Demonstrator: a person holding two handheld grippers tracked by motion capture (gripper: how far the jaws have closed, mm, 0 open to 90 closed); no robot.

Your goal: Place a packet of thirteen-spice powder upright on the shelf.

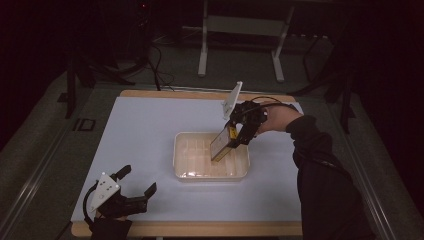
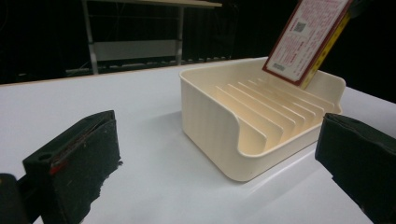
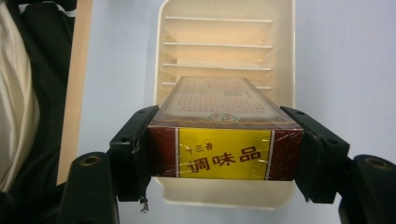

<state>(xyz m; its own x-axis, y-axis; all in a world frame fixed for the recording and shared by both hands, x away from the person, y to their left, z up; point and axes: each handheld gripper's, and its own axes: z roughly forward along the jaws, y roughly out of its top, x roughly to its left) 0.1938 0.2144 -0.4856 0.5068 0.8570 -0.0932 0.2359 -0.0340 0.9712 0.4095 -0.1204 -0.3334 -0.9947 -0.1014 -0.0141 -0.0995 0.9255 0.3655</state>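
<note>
A cream slotted rack tray [image 1: 183,159] [image 2: 210,126] [image 3: 285,56] sits in the middle of the white table. My right gripper [image 1: 235,136] [image 3: 224,154] is shut on a flat red and yellow box [image 1: 222,143] [image 3: 224,140] [image 2: 306,39]. The box is tilted, its lower end down inside the tray among the dividers. My left gripper [image 1: 137,181] [image 2: 219,163] rests open near the table's front left edge, apart from the tray, with nothing between its jaws.
The white table top [image 1: 145,130] has a wooden rim [image 1: 200,228] at the front. A metal stand [image 1: 240,30] and cables lie on the floor beyond the far edge. A dark sleeve [image 1: 320,170] reaches in from the right.
</note>
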